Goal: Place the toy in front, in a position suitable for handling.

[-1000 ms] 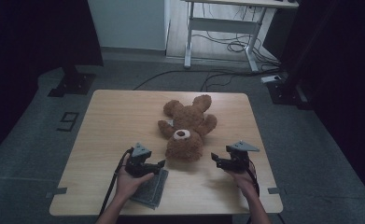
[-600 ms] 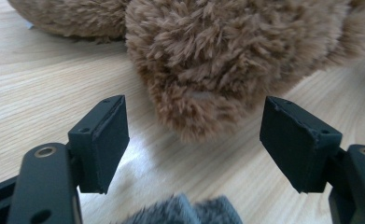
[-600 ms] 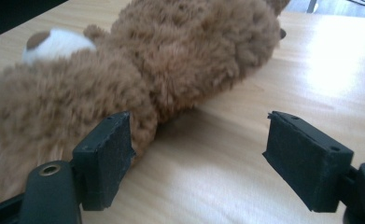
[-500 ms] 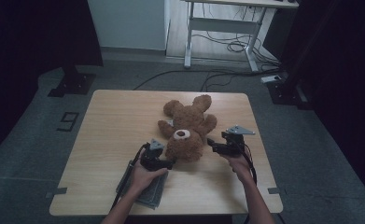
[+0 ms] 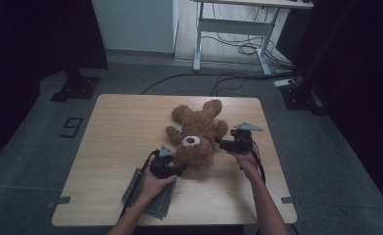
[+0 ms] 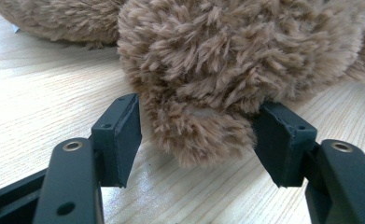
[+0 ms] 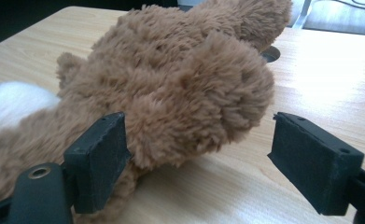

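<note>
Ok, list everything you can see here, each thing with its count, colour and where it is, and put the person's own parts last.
Teddy bear: one, brown with a white muzzle, lying mid-table.
Folded cloth: one, grey, near edge of the table, under the left hand.
Table: one, light wood, centre of the room.
Desk: one, white frame, behind the table, with cables on the floor.
Floor marking: one, black, left of the table.
Left hand-held gripper: one, black, jaws on either side of a furry part of the bear's head end, just been closing.
Right hand-held gripper: one, black, jaws apart around a bear limb, just been opening.
Forearms: two, entering from the bottom.
</note>
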`<move>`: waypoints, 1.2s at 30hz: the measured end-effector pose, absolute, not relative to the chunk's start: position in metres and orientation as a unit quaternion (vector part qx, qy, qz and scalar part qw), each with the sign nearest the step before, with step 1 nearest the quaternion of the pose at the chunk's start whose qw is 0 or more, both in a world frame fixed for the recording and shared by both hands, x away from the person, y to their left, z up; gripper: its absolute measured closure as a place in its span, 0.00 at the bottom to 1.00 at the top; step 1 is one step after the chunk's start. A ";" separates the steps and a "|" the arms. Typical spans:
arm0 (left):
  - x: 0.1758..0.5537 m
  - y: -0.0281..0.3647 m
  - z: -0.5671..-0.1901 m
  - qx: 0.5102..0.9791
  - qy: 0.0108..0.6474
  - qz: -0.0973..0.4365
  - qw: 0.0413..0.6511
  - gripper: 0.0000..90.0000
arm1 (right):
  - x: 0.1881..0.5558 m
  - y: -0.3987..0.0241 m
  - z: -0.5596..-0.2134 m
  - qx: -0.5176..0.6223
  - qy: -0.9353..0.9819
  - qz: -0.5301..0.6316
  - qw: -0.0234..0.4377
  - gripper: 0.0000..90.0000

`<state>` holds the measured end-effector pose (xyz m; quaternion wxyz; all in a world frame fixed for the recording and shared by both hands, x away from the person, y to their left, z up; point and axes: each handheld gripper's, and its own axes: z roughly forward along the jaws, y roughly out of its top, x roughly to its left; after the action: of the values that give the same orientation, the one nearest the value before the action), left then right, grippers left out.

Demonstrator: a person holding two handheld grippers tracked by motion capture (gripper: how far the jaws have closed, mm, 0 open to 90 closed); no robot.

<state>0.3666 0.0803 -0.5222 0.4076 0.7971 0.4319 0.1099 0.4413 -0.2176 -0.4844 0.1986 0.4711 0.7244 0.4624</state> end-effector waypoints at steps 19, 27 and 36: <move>0.368 0.074 -0.529 0.806 0.416 0.108 0.407 0.46 | 0.459 -0.218 -0.486 0.475 0.723 0.467 0.183 0.20; 0.369 0.075 -0.530 0.806 0.413 0.103 0.412 0.58 | 0.480 -0.211 -0.486 0.481 0.727 0.459 0.170 0.15; 0.371 0.077 -0.529 0.804 0.419 0.103 0.409 0.70 | 0.500 -0.208 -0.508 0.470 0.731 0.487 0.081 0.64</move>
<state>0.3711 0.0774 -0.5286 0.4094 0.8036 0.4195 0.1034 0.4999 -0.2081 -0.5084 0.0806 0.4705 0.7312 0.4874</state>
